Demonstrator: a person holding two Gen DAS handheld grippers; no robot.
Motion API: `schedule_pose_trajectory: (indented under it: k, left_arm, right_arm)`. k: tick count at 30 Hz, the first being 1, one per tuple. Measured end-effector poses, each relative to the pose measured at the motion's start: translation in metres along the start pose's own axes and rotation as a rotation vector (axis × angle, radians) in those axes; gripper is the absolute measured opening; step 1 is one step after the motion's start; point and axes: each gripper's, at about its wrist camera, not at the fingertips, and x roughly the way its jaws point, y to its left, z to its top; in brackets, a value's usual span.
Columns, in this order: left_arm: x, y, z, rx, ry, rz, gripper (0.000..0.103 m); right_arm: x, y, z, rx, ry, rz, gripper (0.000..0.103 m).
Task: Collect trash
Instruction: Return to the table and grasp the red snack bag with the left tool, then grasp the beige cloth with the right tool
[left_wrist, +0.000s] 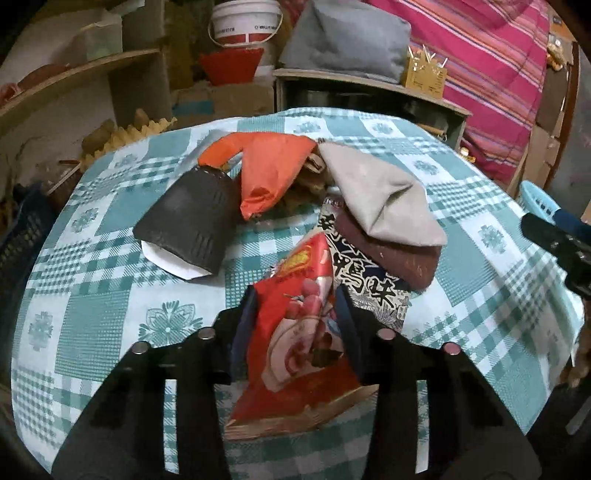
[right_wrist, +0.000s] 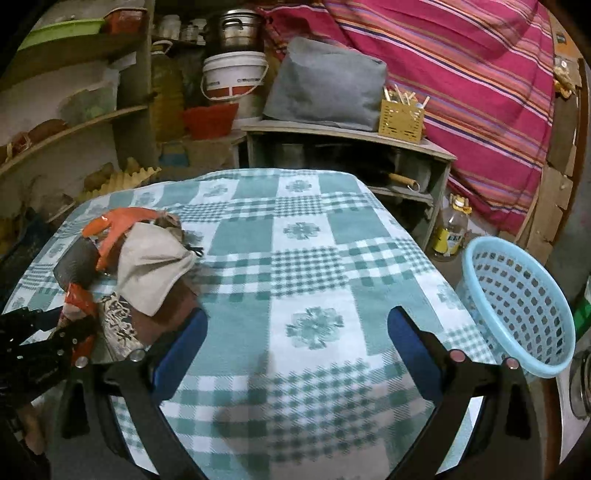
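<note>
While the rest of the trash sits piled toward the far side of the checked worktop (left_wrist: 110, 229), a red snack wrapper (left_wrist: 295, 332) is pinched between the fingers of the left gripper (left_wrist: 295, 325) at the near edge. The right gripper (right_wrist: 295, 350) is spread wide over bare cloth, nothing held. A pale blue basket (right_wrist: 517, 306) can be seen just off the worktop's right side.

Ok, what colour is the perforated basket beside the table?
Light blue. The basket shows best in the right wrist view, standing off the table's right edge.
</note>
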Motion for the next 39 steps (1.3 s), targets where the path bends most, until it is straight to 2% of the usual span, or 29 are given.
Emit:
schedule_pose_trajectory:
  k: [1,12,19,22,25,26,27,29,34,36,39]
  left_arm:
    - [-0.002,0.001,0.000,0.003,-0.008,0.003,0.033]
    - [-0.030,0.033,0.041,-0.032,-0.173,0.074,0.032]
    - [-0.019,0.064,0.053,-0.109,-0.175,0.116,0.032]
    - [-0.016,0.066,0.050,-0.084,-0.171,0.164,0.032]
    - [-0.015,0.065,0.046,-0.072,-0.169,0.174,0.032]
    - [-0.015,0.065,0.046,-0.069,-0.170,0.177,0.032]
    - [-0.014,0.065,0.046,-0.067,-0.168,0.180,0.032]
    - [-0.013,0.065,0.045,-0.068,-0.164,0.187,0.032]
    - [-0.012,0.063,0.044,-0.061,-0.164,0.198,0.032]
    - [-0.013,0.060,0.043,-0.056,-0.167,0.195,0.032]
    - [-0.013,0.057,0.041,-0.058,-0.163,0.193,0.032]
  right_arm:
    - [0.000,0.005,0.002,-0.011,-0.002,0.009,0.095]
    - [0.023,0.060,0.032,-0.099,0.002,0.077,0.095]
    - [0.058,0.086,0.047,-0.096,0.064,0.131,0.095]
    - [0.076,0.095,0.046,-0.091,0.116,0.166,0.095]
    - [0.084,0.105,0.042,-0.126,0.135,0.169,0.094]
    - [0.085,0.108,0.041,-0.137,0.137,0.173,0.087]
    - [0.086,0.108,0.040,-0.141,0.141,0.180,0.075]
    - [0.089,0.106,0.039,-0.132,0.158,0.215,0.058]
    - [0.084,0.098,0.041,-0.125,0.146,0.237,0.046]
    - [0.083,0.093,0.041,-0.124,0.151,0.258,0.034]
    - [0.079,0.082,0.041,-0.103,0.143,0.277,0.029]
